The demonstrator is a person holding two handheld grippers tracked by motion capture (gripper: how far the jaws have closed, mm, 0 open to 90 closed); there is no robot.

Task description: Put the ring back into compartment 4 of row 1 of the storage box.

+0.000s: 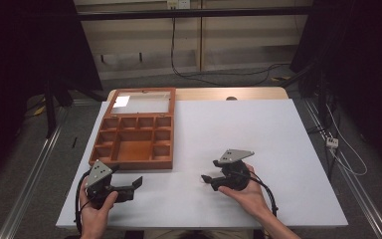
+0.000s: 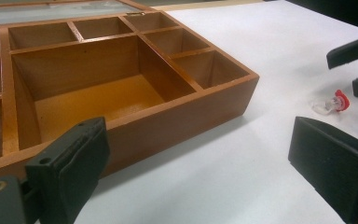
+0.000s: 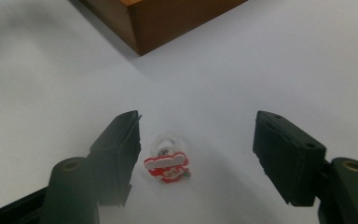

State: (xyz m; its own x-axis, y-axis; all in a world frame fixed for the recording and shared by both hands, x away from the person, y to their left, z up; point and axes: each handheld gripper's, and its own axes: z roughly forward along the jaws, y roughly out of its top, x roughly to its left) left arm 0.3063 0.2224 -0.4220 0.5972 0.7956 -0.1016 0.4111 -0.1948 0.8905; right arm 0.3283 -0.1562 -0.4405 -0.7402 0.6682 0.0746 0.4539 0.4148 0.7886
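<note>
Left gripper (image 1: 138,182), held in the left hand (image 1: 97,209) near the bench's front-left corner, is released: jaws spread wide, nothing between them, pointing right past the box's front wall. Wooden compartment box (image 1: 132,163) sits on the bench (image 1: 278,129) at the left side, lid folded back toward the far edge, every compartment seen looks empty. Small ring (image 3: 167,164) with a red cartoon charm on a clear band lies on the bench front-centre, right of the box's near corner, apart from it. Right gripper (image 1: 206,179), in the right hand (image 1: 246,191), is also released, jaws open and straddling the ring; ring sits close to one jaw, off centre.

Likely step: grasp the ring, probably for the box. To do it well: shift the right gripper sideways to centre the ring, keep pads low on the bench, close slowly on the charm since the clear band is thin and may skid or flip.
</note>
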